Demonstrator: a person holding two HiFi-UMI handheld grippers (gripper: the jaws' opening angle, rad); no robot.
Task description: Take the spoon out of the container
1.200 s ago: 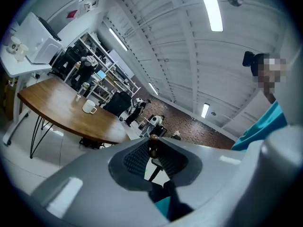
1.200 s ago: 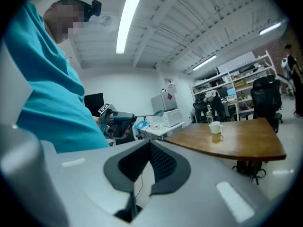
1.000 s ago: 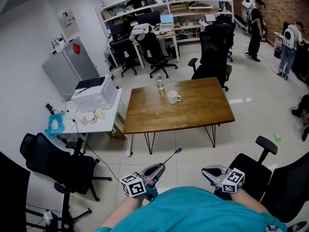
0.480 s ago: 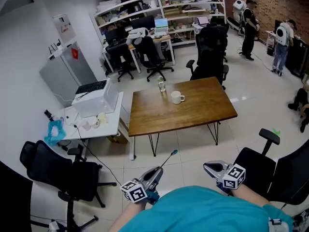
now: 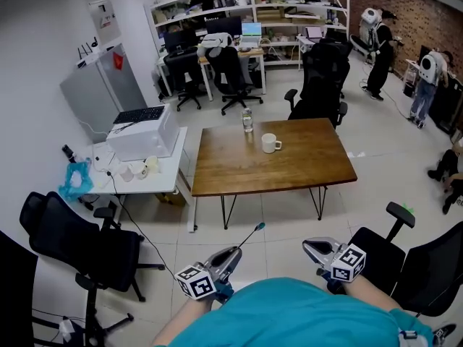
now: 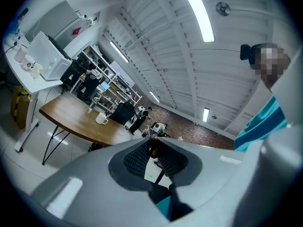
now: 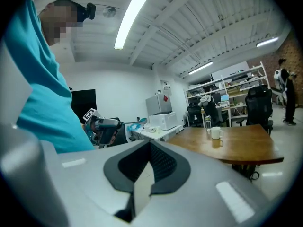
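A thin spoon (image 5: 253,233) with a teal end sticks out forward from my left gripper (image 5: 236,251), which is shut on its other end; in the left gripper view only a dark bit of the spoon (image 6: 152,146) shows between the pads. My right gripper (image 5: 307,246) is shut with nothing in it, its pads meeting at the tips (image 7: 150,144). Both are held close to my body, well short of the wooden table (image 5: 304,170). A white mug (image 5: 270,143) stands on the table's far side, next to a clear bottle (image 5: 247,120).
Black office chairs stand at the left (image 5: 79,241) and right (image 5: 394,255) of me, and another behind the table (image 5: 318,78). A white side table (image 5: 163,183) carries a printer and small items. People stand at the far right (image 5: 377,45). Tiled floor lies between me and the table.
The whole view has shifted a little as I moved. Both grippers stay in front of my body, and the spoon stays in the left one.
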